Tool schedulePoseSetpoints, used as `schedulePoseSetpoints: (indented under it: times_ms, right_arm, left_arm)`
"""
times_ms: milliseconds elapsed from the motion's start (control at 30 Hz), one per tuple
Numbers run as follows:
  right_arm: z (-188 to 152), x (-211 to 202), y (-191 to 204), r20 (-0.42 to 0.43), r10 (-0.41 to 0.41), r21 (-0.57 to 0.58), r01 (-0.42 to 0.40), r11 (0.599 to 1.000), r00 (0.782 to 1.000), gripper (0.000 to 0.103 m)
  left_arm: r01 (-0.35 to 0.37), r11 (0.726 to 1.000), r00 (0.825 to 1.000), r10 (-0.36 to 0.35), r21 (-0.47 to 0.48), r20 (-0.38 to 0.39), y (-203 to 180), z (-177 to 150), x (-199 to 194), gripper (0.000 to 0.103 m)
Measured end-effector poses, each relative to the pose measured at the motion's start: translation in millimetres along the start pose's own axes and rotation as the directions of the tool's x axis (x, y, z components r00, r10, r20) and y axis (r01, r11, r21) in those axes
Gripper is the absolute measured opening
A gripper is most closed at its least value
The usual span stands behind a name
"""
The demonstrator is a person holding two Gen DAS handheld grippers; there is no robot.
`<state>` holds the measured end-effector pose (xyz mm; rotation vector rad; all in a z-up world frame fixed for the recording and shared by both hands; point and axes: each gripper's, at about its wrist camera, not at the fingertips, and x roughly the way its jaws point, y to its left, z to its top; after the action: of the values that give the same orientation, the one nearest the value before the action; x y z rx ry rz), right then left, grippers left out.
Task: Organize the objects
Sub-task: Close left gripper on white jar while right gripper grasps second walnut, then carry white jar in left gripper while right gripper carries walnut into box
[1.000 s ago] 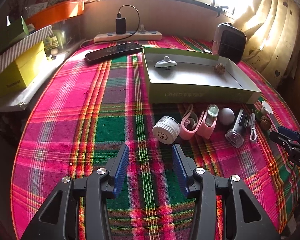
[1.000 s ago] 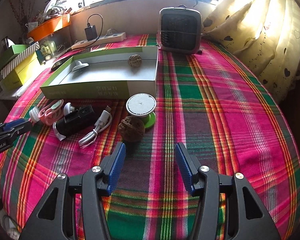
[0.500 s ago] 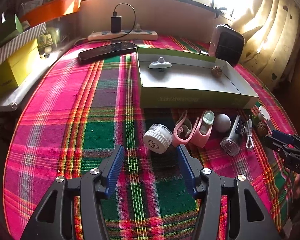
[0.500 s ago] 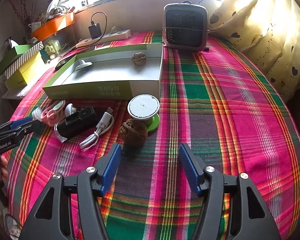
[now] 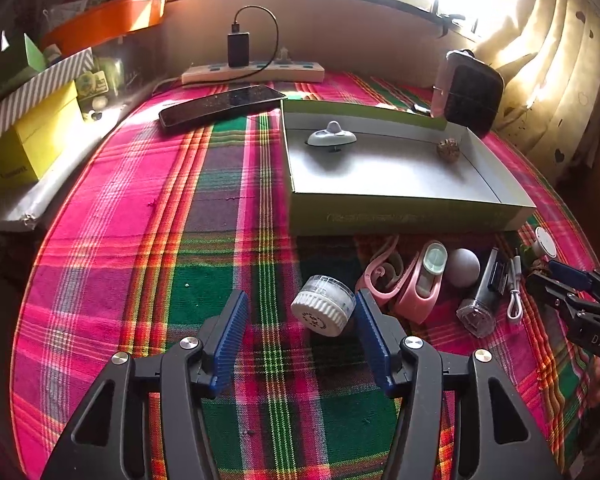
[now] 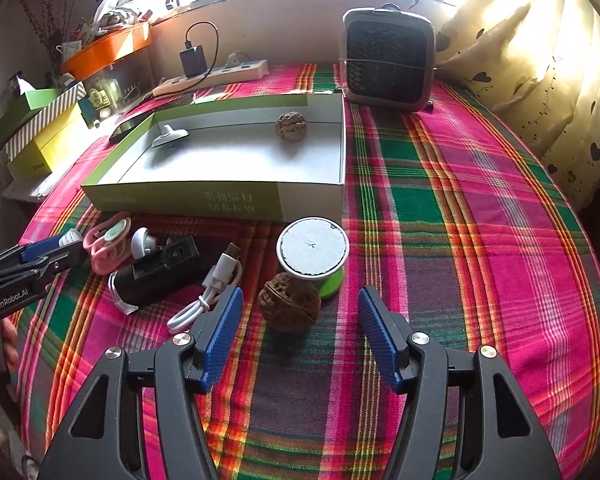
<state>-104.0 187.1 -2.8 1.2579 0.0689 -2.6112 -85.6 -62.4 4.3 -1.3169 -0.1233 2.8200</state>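
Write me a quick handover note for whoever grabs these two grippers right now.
Left gripper: jaws have just been opening, now wide around the white ribbed cap, not gripping it.
Right gripper: jaws have opened too, empty, with the near walnut lying between the tips.
Done: a grey spinning top and one walnut are in the green box.
Left: cap, pink clips, grey ball, black torch, white cable, green-based disc, near walnut, all on the cloth before the box.
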Motion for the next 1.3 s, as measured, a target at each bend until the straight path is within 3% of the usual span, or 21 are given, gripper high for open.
schedulePoseSetpoints:
  times_ms: [200,367,767,1300]
  right_arm:
    - [-0.2,0.0,0.7,0.000,-0.011,0.001,0.011,1.000,1.000,0.060]
    - [-0.6,-0.7,1.0,0.003,-0.019,0.003,0.019,1.000,1.000,0.050]
    - [-1.4,-1.4,2.5,0.005,-0.018,-0.004,0.018,1.000,1.000,0.035]
    - [-1.3,-1.9,2.3,0.006,-0.017,-0.002,0.017,1.000,1.000,0.032]
  left_arm:
    - [0.001,1.000,1.000,-0.001,0.000,0.001,0.5,2.1,1.9,0.054]
    - [0.005,1.000,1.000,-0.005,-0.004,0.002,1.0,2.3,1.9,0.052]
    - [-0.003,1.000,1.000,0.003,-0.021,0.006,4.3,2.1,1.0,0.029]
    - [-0.002,1.000,1.000,0.002,-0.021,0.006,4.5,2.1,0.8,0.029]
